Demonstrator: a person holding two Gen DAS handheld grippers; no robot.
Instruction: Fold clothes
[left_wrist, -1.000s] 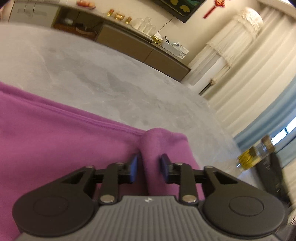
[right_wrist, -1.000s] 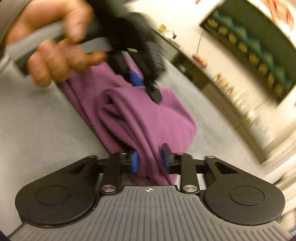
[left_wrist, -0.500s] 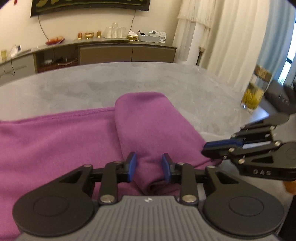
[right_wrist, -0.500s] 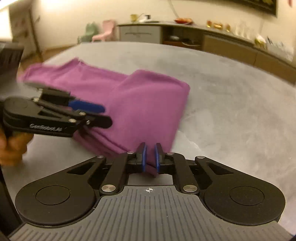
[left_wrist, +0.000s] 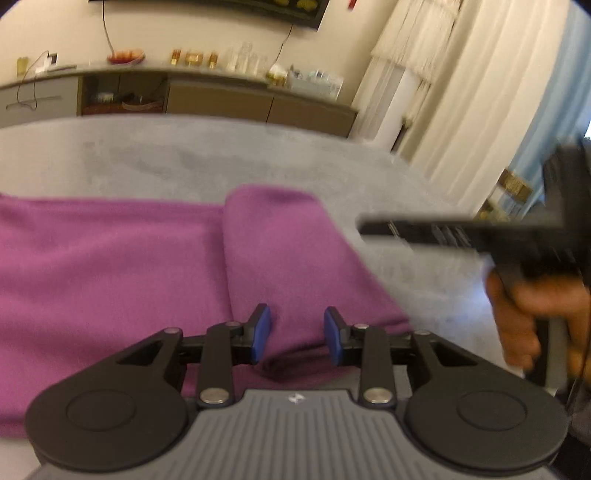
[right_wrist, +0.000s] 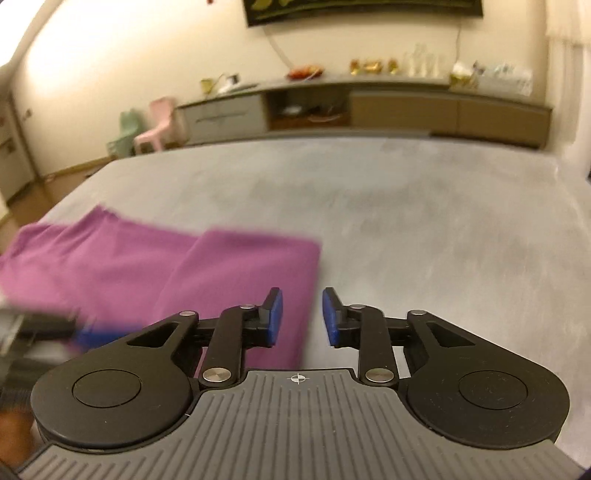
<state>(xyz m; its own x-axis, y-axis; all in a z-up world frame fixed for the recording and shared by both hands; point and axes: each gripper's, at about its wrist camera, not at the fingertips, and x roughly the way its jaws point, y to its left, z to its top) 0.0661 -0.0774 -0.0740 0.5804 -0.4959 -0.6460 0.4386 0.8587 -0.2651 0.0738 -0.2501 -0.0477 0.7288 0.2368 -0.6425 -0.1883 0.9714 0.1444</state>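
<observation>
Clearly soft and light, the purple garment (left_wrist: 110, 266) lies flat on the grey table (left_wrist: 184, 158), one flap already folded over at its right end. Its knit looks limp and would sag if lifted from one point, so it is best pinched at a corner or folded edge, both layers together. The left gripper (left_wrist: 297, 338) stands with jaws apart over the flap, holding nothing. The right gripper (right_wrist: 298, 317), at three o'clock from the cloth's edge, also gapes, empty.
</observation>
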